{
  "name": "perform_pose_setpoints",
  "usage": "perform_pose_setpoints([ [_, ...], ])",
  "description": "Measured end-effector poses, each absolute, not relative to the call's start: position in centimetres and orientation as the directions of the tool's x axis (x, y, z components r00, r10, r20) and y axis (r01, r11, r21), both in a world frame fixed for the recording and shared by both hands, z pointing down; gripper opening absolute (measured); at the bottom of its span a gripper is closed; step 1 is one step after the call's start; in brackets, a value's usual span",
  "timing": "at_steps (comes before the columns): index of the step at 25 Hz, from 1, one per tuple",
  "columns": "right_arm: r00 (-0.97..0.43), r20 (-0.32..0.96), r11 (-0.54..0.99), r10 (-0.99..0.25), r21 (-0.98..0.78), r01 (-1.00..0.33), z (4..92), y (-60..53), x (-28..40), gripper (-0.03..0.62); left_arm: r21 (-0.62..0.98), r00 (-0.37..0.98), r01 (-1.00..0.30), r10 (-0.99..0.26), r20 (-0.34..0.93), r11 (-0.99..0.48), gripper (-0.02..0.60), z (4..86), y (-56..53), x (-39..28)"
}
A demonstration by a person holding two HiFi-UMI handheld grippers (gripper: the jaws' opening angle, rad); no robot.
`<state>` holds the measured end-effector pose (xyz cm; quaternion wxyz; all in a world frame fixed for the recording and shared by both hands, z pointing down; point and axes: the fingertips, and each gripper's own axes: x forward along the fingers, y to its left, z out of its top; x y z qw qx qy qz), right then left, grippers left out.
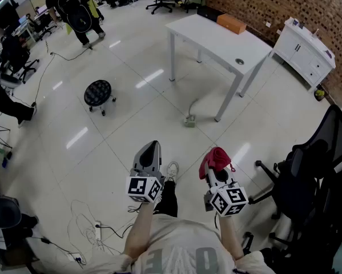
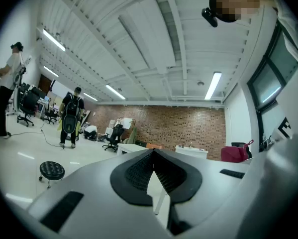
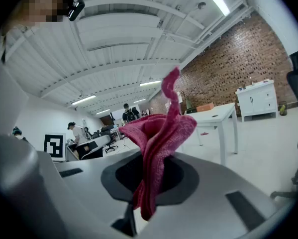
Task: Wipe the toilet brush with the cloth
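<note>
In the head view, a round black stool (image 1: pixel 97 93) is seen on the white floor (image 1: pixel 73 147) at about ten o'clock. Far behind it, at eleven o'clock, a person with a black backpack (image 1: pixel 73 7) is seen standing.

The left gripper (image 1: pixel 151 148) is held low, at about six o'clock, and is pointed out level over the floor. In the left gripper view its two black pads (image 2: pixel 136 171) are pressed together at the tips, and nothing is caught between them. It is clenched and empty.

A small grey thing (image 1: pixel 189 120) is set on the floor at about twelve o'clock, just beside a leg of the white table (image 1: pixel 216 41). A thin curved piece is stuck up from it. It is too small to be sure of, but it may be the toilet brush. It is kept well apart from both grippers. An orange box (image 1: pixel 231 23) is laid on the far end of the table.

The right gripper (image 1: pixel 218 174) is held at about five o'clock, near the left one, and is tipped a little down. The red cloth (image 1: pixel 214 157) is pinched tight between its jaws. In the right gripper view the cloth (image 3: pixel 158 133) is bunched up, with a fold stuck up above the jaws and one end hung down below them.

A white cabinet (image 1: pixel 305 53) is set against the brick wall (image 1: pixel 262 1) at two o'clock. A black chair (image 1: pixel 308 170) is seen at four o'clock.
</note>
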<state>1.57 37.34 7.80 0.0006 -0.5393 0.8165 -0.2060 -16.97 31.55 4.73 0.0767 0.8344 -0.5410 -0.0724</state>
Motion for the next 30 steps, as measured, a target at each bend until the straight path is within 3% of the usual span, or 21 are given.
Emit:
perform_pose_setpoints([
  [8, -0.430, 0.192, 0.357, -0.882, -0.322, -0.877, 3.9, 16.4, -1.5, 0.032, 0.189, 0.454, -0.870, -0.889, -0.051, -0.455, 0.005, 1.6, 11.3, -18.5],
  [14, -0.412, 0.202, 0.324, -0.889, -0.357, -0.876, 3.7, 7.2, -1.0, 0.032, 0.172, 0.514, -0.840, -0.856, -0.051, -0.515, 0.005, 0.0, 1.2, -16.8],
  [30, -0.433, 0.177, 0.364, -0.884, -0.323, -0.874, 4.6, -2.2, 7.5, 0.032, 0.141, 0.540, -0.833, -0.842, -0.008, -0.535, 0.005, 3.3, -6.9, -9.3],
])
